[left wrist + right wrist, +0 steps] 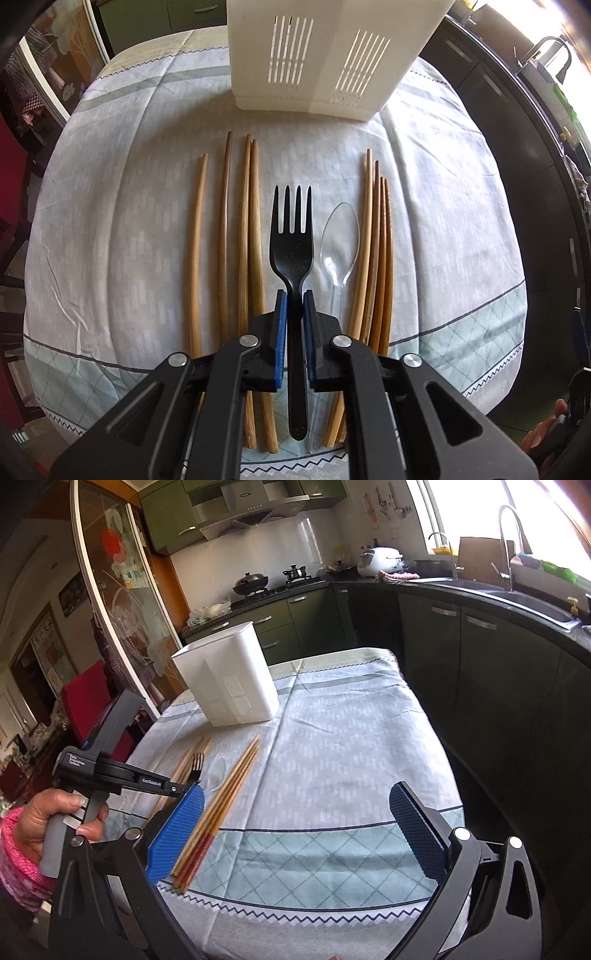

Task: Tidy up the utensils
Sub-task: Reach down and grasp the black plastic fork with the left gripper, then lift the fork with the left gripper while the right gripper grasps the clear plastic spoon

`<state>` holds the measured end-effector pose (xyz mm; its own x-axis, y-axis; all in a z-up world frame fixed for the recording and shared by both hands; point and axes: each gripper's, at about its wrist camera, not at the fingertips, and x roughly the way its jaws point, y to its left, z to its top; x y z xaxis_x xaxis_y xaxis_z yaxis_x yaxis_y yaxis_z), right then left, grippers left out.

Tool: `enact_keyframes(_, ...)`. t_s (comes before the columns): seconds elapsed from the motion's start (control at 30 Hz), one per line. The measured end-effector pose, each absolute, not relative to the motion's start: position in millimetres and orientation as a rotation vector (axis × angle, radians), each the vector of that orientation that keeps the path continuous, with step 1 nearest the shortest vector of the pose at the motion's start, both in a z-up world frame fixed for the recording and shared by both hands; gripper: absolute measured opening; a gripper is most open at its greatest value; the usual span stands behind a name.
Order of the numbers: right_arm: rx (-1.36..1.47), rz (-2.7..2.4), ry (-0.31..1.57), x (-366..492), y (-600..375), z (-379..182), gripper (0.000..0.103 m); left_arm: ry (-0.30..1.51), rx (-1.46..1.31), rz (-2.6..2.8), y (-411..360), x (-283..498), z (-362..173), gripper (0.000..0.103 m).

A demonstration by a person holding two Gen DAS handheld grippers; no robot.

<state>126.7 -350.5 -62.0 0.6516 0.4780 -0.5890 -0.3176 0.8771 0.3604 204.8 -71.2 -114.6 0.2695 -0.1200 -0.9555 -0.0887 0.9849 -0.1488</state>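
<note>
A black plastic fork [291, 236] lies on the tablecloth with its tines toward the white slotted utensil holder [314, 55]. My left gripper [294, 295] is shut on the fork's neck. A clear plastic spoon [338, 243] lies just right of the fork. Several wooden chopsticks lie to the left [236, 236] and in a bundle to the right [376, 258]. In the right wrist view my right gripper [295, 830] is open and empty above the table's near edge, right of the chopstick bundle [218, 805]. The holder [227, 675] stands at the far left of the table.
The table wears a pale blue patterned cloth [332, 738]. Dark green kitchen cabinets [480, 672] and a sink counter run along the right. A red chair [88, 701] and a glass sliding door [122, 602] are on the left. A hand [62, 819] holds the left gripper's handle.
</note>
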Motion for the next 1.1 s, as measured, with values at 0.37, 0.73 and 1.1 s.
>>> enact_keyframes(0.37, 0.167, 0.625, 1.101, 199, -245, -76, 0.099, 1.052, -0.168, 0.015, -30, 169, -37, 0.009)
enact_keyframes(0.73, 0.137, 0.626, 1.416, 239, -166, -125, 0.056, 0.873, -0.187, 0.171, 49, 137, -4, 0.009)
enact_keyframes(1.1, 0.085, 0.458, 1.455, 252, -147, -142, 0.024, 0.847, -0.188, 0.177, 67, 127, -7, 0.009)
